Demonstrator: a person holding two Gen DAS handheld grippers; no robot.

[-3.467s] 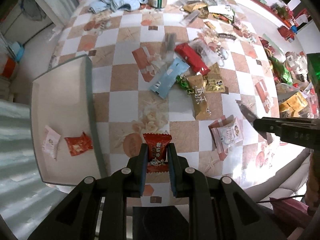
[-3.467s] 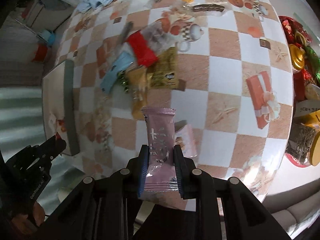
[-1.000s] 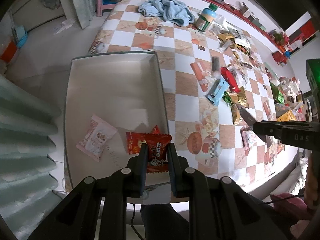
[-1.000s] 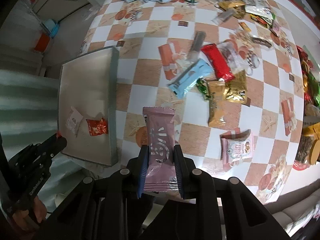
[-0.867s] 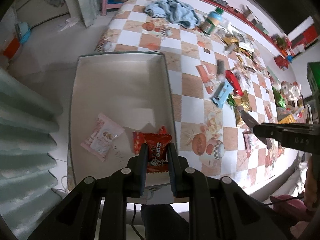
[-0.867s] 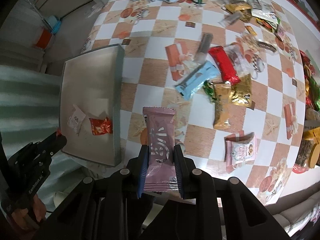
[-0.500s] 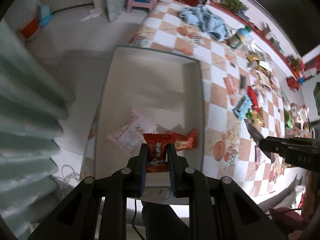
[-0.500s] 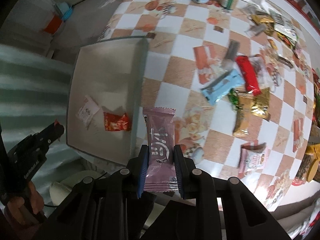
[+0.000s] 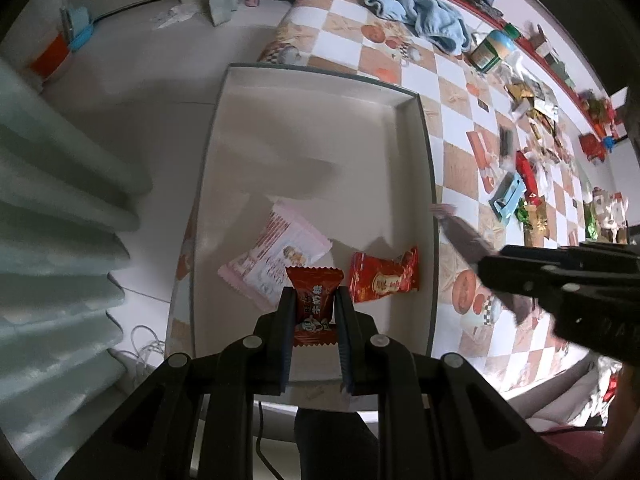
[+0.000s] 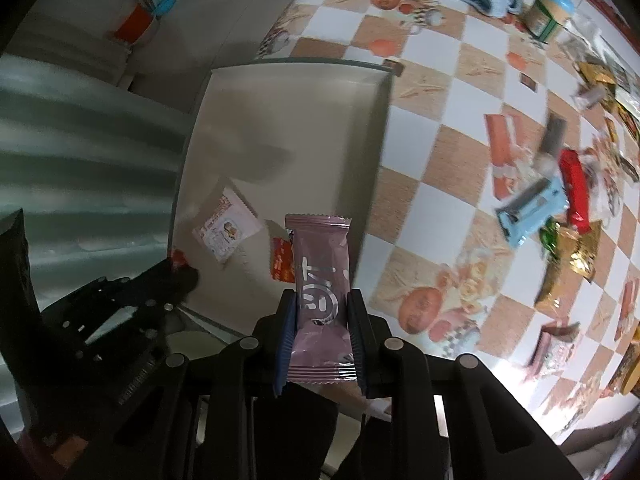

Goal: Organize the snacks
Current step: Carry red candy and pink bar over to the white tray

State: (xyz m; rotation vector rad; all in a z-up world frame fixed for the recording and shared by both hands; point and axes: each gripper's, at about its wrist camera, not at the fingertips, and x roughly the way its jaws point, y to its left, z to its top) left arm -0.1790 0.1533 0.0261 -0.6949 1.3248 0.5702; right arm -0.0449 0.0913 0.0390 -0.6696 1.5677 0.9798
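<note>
My left gripper (image 9: 314, 300) is shut on a small red candy packet (image 9: 314, 302) and holds it above the near end of the grey tray (image 9: 320, 148). In the tray lie a pale pink snack packet (image 9: 276, 256) and a red packet (image 9: 384, 278). My right gripper (image 10: 322, 304) is shut on a long pink snack bar (image 10: 320, 272), held upright over the tray's near right edge (image 10: 372, 184). The right gripper also shows at the right of the left wrist view (image 9: 560, 276).
Loose snacks lie on the checkered tablecloth (image 10: 436, 152): a blue bar (image 10: 532, 206), a red bar (image 10: 574, 194), gold packets (image 10: 576, 256), a pink packet (image 10: 554, 344). A jar (image 10: 552, 12) and blue cloth (image 9: 424, 16) sit at the far end. The floor lies left of the tray.
Both grippers have moved left toward the tray with their packets still held. The left one now hangs over the tray's near end; the right one has reached the tray's right edge.
</note>
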